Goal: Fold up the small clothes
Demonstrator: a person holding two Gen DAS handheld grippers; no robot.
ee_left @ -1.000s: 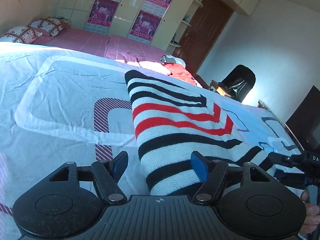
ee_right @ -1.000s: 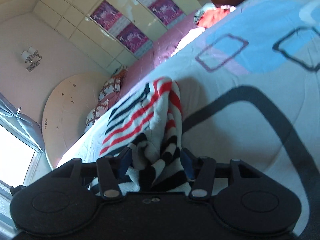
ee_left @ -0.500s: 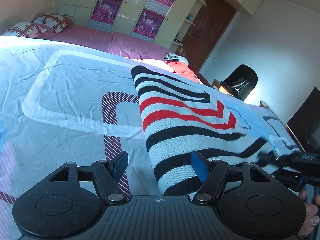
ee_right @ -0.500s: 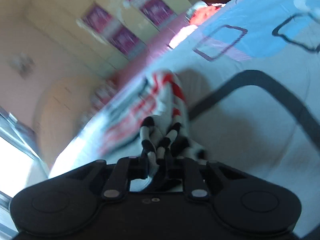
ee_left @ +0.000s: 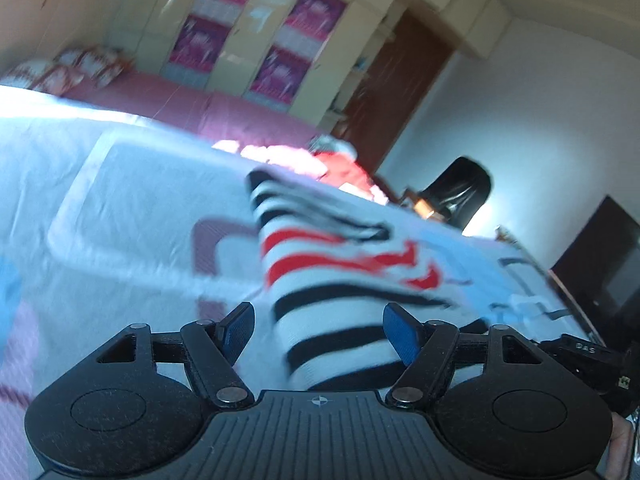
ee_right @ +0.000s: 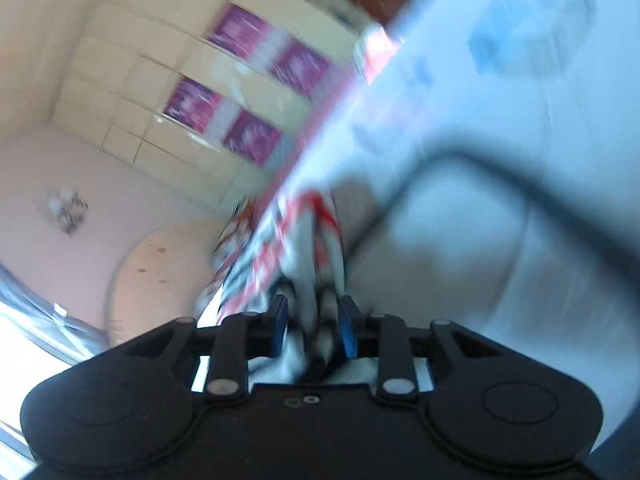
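Note:
A knitted sweater (ee_left: 340, 264) with black, white and red stripes lies on the pale blue patterned bed cover (ee_left: 120, 208). My left gripper (ee_left: 318, 320) is open just above the sweater's near left edge, and its blue pads touch nothing. In the right wrist view, my right gripper (ee_right: 314, 312) has a bunched fold of the sweater (ee_right: 304, 232) between its blue pads, which press on it while the jaws are opening slightly. Both views are blurred by motion.
A red garment pile (ee_left: 348, 168) lies at the far side of the bed. Beyond it are a black chair (ee_left: 464, 196), a brown door (ee_left: 400, 92) and a dark screen (ee_left: 600, 272) on the right. Pillows (ee_left: 80, 64) lie on the pink sheet at the far left.
The right gripper's jaws closed on the bunched sweater edge, and its view rolled and tilted. The sweater's right side shifted and rumpled. The left gripper stayed open and drifted a little.

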